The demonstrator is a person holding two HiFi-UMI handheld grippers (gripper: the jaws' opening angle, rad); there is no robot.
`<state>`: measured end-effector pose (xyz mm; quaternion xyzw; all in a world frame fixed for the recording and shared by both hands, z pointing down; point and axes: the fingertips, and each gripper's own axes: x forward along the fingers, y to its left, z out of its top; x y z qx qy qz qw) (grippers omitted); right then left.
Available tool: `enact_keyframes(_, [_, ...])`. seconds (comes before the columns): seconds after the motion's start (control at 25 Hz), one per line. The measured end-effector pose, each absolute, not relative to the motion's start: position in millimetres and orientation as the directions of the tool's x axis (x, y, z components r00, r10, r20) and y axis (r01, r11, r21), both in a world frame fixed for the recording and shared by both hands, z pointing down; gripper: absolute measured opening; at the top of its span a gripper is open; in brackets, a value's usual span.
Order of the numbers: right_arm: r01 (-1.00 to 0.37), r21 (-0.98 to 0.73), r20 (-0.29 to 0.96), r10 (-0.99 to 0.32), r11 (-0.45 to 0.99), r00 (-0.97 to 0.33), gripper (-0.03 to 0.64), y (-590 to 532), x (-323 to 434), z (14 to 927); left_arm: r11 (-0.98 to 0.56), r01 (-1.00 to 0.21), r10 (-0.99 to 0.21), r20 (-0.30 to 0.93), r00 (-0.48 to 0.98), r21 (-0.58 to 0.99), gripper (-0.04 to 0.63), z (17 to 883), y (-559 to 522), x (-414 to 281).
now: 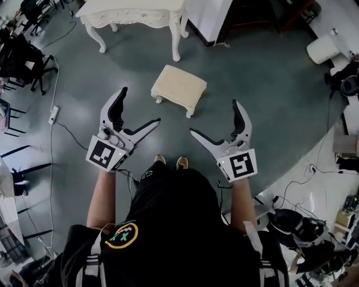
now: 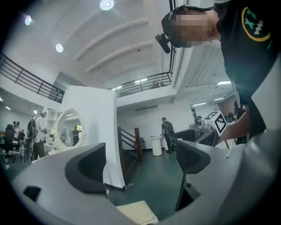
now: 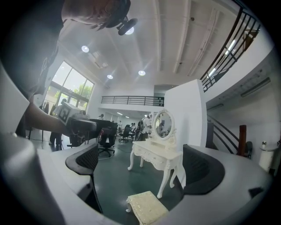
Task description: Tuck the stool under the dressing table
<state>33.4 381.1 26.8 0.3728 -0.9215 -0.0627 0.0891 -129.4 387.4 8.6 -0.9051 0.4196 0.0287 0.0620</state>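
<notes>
The left tool (image 1: 140, 105) is held out over the grey-green floor (image 1: 269, 95), its jaws spread wide with nothing between them. Just ahead, between the two tools, the cream stool (image 1: 179, 87) stands on the floor in the open. It is near the front leg of the white dressing table (image 1: 134, 11) but clear of it, not tucked under. The right tool (image 1: 213, 117) is held beside the left one, its jaws also wide apart and empty. Its own view looks towards the stool and the dressing table with its oval mirror (image 3: 163, 124).
</notes>
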Motion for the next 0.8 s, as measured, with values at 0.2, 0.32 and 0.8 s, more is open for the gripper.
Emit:
enact_keyframes(0.2, [-0.68, 0.162, 0.108, -0.698, 0.715, -0.708, 0.599, 377.1, 48.1, 31.3, -0.632, -0.768, -0.765, -0.078, 0.639, -0.104, 0.482, 15.4, 382.6, -121.7])
enact_keyframes(0.32, [-0.686, 0.157, 0.12, -0.704, 0.71, -0.7, 0.599, 369.3, 55.8, 37.8, -0.635, -0.766, -0.764, -0.063, 0.642, -0.101, 0.482, 18.6, 372.7, -116.3])
enact_keyframes(0.8, [-0.719, 0.154, 0.165, -0.735, 0.678, -0.658, 0.599, 278.5, 46.7, 78.2, -0.674, -0.737, -0.736, -0.032, 0.676, -0.05, 0.482, 55.8, 272.2, -117.8])
